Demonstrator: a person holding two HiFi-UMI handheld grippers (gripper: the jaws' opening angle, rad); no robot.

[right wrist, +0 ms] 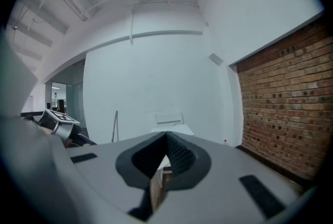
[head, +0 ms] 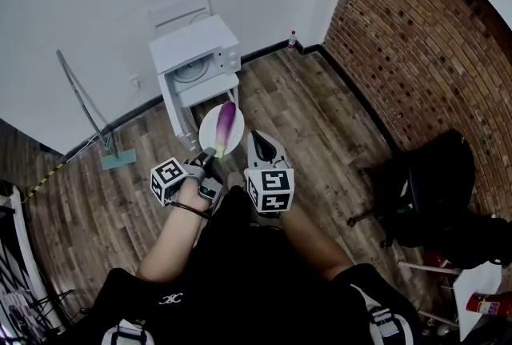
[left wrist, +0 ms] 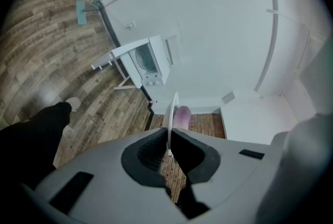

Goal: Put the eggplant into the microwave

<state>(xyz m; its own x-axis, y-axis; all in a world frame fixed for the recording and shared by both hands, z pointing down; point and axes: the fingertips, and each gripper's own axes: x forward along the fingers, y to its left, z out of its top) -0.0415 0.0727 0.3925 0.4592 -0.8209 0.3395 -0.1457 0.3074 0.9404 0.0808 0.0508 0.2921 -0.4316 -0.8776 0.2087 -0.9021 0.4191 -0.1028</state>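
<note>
A purple eggplant [head: 226,122] lies on a white plate [head: 217,135] that my left gripper [head: 207,160] holds by its near rim, shut on it. In the left gripper view the plate [left wrist: 170,114] stands edge-on between the pads, with the eggplant [left wrist: 182,116] just behind the left gripper [left wrist: 169,133]. The white microwave [head: 197,54] sits on a small white table [head: 210,90] against the wall, a short way beyond the plate, and its door looks closed. It shows again as the microwave [left wrist: 150,61]. My right gripper [head: 258,136] is beside the plate, shut and empty [right wrist: 166,138].
A brick wall [head: 416,31] runs along the right. A black chair with bags [head: 436,191] stands at the right, and a red extinguisher [head: 485,303] is at the lower right. A metal-handled floor tool [head: 88,107] leans on the wall at the left. A small bottle [head: 292,39] stands in the corner.
</note>
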